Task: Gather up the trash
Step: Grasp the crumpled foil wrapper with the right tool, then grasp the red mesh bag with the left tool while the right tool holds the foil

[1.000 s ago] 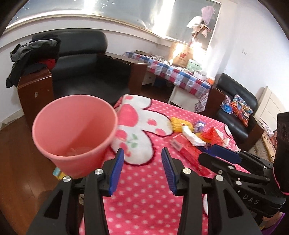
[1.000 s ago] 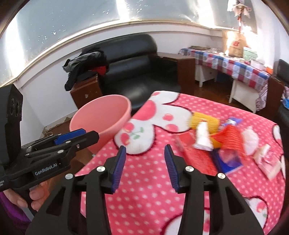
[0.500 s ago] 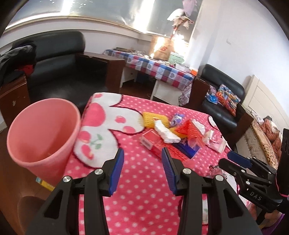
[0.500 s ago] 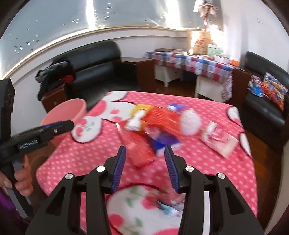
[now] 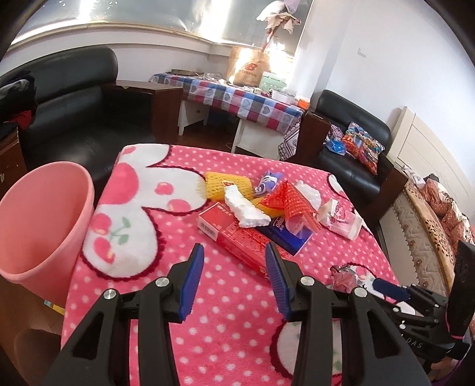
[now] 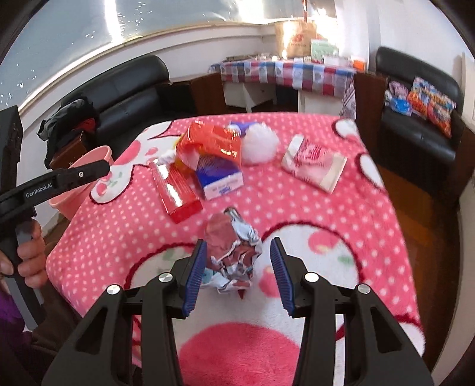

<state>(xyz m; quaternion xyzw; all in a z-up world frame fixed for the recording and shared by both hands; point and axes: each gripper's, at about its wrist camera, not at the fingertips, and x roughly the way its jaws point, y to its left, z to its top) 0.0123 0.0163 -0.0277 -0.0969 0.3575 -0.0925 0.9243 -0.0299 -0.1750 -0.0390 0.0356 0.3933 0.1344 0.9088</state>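
Left wrist view: left tongs (image 5: 234, 277) released, empty above the pink table (image 5: 231, 335), pink bin (image 5: 44, 219) at its left edge; right wrist view: right tongs (image 6: 237, 274) parted, unclenched, straddling a crumpled foil wrapper (image 6: 233, 251).

Bright daylight pours from the window (image 5: 124, 14), blowing out glare over the paper bag (image 5: 249, 66). Fisheye bending and black vignette ring both views. The right wrist view smears slightly at the table's far edge.

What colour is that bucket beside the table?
Pink. The bucket shows best in the left wrist view.
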